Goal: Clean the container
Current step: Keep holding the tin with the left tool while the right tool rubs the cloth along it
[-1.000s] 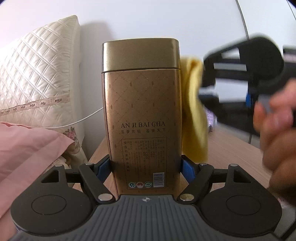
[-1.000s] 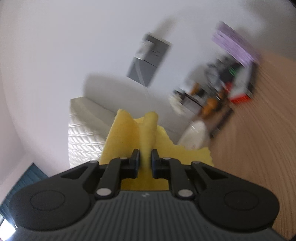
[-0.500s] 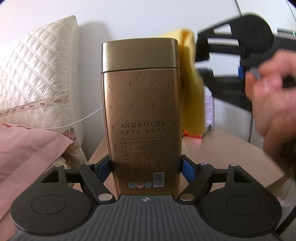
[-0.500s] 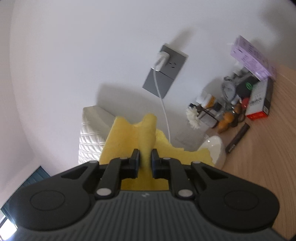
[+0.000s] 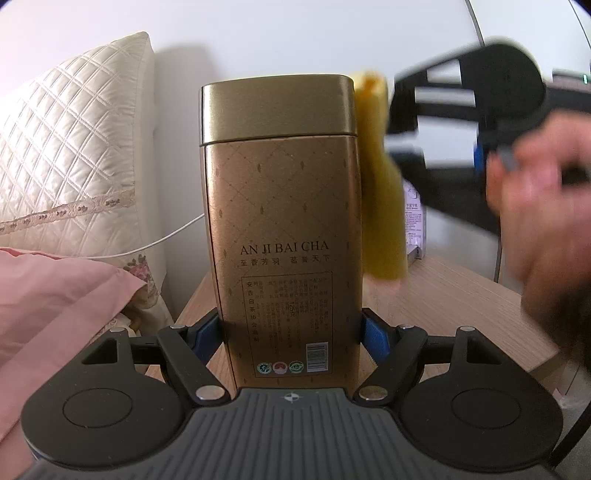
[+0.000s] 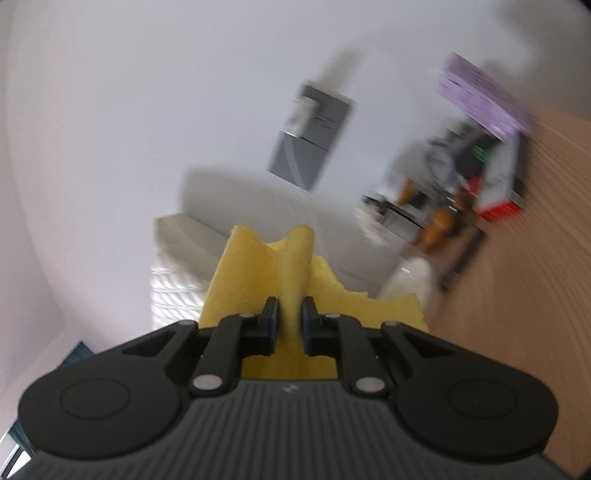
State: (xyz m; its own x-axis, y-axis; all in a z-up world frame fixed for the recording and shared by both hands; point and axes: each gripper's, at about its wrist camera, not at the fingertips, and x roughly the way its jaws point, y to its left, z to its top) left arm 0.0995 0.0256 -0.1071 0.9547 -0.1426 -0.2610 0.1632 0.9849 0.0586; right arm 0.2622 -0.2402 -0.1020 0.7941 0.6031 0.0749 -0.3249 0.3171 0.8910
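Since half a second ago the cloth (image 5: 380,192) sits slightly lower beside the tin (image 5: 282,229), and the right wrist view has gone blurred again.

Nearest in the left wrist view, the left gripper (image 5: 291,336) clamps the base of the tin, one blue pad on each side wall. The tin stands upright at frame centre, lid on, over a wooden table (image 5: 461,306).

Just beyond, at the tin's upper right edge, the cloth hangs down along the tin's right side from the right gripper (image 5: 397,127), which comes in blurred from the upper right with a hand (image 5: 539,206) behind it.

In the right wrist view, that gripper (image 6: 290,317) is pinched tight on a fold of the cloth (image 6: 295,258).

Farther back, a quilted pillow (image 5: 70,166) and a pink sheet (image 5: 55,295) fill the left of the left wrist view; the wall (image 5: 277,33) lies behind.
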